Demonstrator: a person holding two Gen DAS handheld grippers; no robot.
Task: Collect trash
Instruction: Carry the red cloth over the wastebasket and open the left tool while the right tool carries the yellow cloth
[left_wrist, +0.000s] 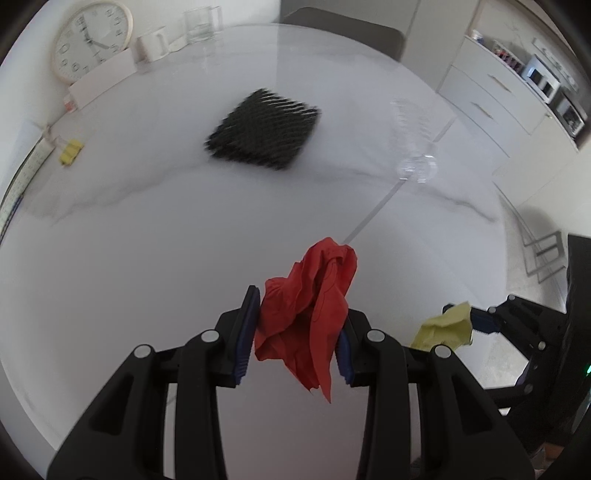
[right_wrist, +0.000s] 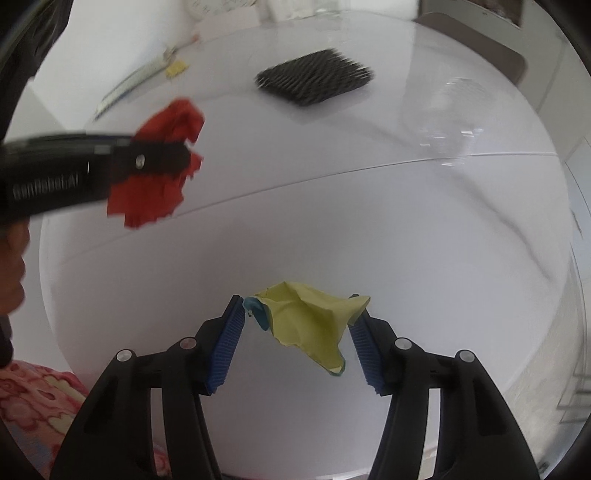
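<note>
White marble table (left_wrist: 147, 229): L gripper (left_wrist: 299, 332), printed "GenRobot.AI", clamps red crumpled paper (left_wrist: 310, 310); R gripper (right_wrist: 299, 332) pinches yellow crumpled paper (right_wrist: 310, 325), both raised.

I see a crumpled red paper scrap (left_wrist: 308, 317) at lower centre of the left wrist view, pinched and hanging in loose folds above the white tabletop; it recurs at the left of the right wrist view. A crumpled yellow paper scrap (right_wrist: 314, 325), with a blue-green edge, sits lower centre there, likewise held aloft.
</note>
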